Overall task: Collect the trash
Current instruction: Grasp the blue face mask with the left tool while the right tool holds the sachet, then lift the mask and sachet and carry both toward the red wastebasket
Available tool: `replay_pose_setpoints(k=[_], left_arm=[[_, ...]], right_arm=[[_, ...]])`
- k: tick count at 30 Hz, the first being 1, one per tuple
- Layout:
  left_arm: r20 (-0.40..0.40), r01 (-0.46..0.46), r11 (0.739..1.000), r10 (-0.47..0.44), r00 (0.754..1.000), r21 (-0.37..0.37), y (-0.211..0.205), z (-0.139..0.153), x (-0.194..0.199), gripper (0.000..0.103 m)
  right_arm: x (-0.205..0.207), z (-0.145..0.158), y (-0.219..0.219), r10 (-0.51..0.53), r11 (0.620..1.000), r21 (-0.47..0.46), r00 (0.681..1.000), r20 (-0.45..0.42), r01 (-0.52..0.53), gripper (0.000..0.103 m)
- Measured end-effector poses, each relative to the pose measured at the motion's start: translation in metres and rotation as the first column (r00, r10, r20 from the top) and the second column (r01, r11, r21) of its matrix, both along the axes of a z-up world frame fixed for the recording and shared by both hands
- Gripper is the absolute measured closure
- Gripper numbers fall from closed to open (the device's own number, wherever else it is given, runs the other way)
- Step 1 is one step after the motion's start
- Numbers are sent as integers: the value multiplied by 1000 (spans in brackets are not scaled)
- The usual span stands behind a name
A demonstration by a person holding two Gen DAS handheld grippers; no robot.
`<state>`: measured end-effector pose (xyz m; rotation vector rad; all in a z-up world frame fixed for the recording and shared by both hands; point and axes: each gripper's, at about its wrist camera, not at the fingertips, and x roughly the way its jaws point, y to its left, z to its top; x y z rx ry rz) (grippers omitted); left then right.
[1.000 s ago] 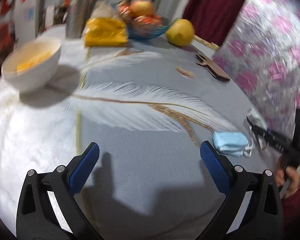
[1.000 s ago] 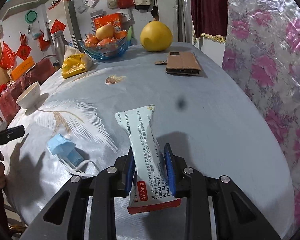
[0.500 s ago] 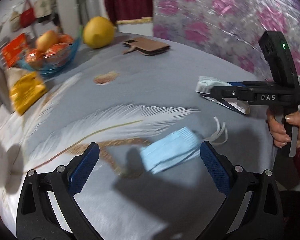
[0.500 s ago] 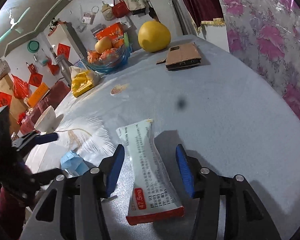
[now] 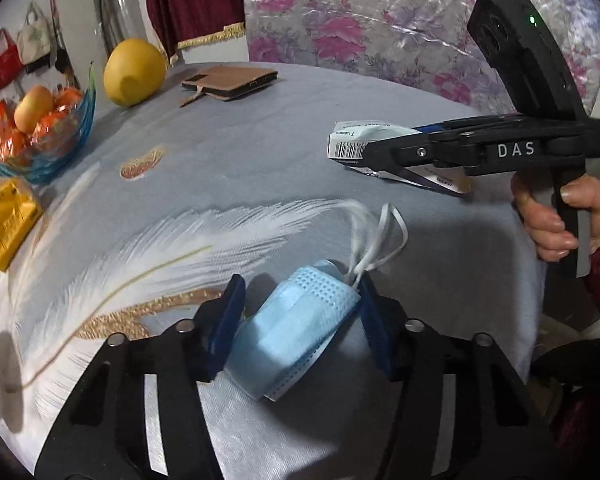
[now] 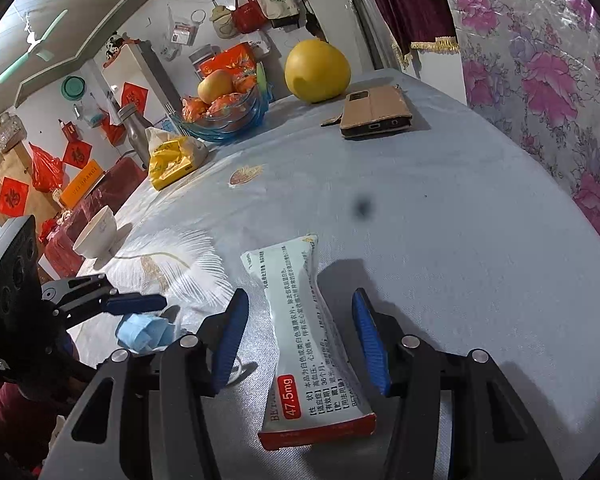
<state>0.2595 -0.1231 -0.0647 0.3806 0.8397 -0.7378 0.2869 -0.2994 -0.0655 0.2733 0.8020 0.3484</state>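
A crumpled blue face mask [image 5: 296,328] lies on the grey feather-print tablecloth [image 5: 228,168]. My left gripper [image 5: 296,312] is closing on it, and both blue pads touch its bunched sides. The mask's white ear loops [image 5: 380,240] trail past the fingertips. In the right wrist view the mask [image 6: 144,332] shows under the left gripper [image 6: 152,312]. A crushed white medicine box [image 6: 304,320] with a red end lies flat between the pads of my right gripper [image 6: 298,336], which stands open with a gap on each side. The left wrist view shows that box [image 5: 348,138] beneath the right gripper [image 5: 370,152].
At the far end stand a yellow pomelo [image 5: 134,72], a phone in a brown case [image 5: 230,82] and a blue glass fruit bowl [image 5: 84,120]. A yellow packet [image 5: 6,216] and a white bowl [image 6: 96,232] sit on the left. A flowered cover [image 6: 540,80] bounds the right.
My left gripper swung over to the mask and its jaws narrowed around it. My right gripper opened and let go of the medicine box, which now rests on the table.
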Motion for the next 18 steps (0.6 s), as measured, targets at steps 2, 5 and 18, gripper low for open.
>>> replay_pose_setpoints(k=[2, 5, 18], left_arm=[[-32, -24, 1000, 23, 999, -18, 5, 0, -1, 52], [-34, -58, 998, 58, 998, -16, 13, 0, -9, 52], [-33, -140, 990, 139, 990, -21, 25, 1, -23, 65]], right_arm=[[0, 0, 0, 0, 1000, -2, 1000, 1, 0, 50], [0, 0, 1, 4, 1000, -7, 1000, 0, -4, 48], [0, 1, 7, 7, 999, -40, 1000, 5, -6, 47]])
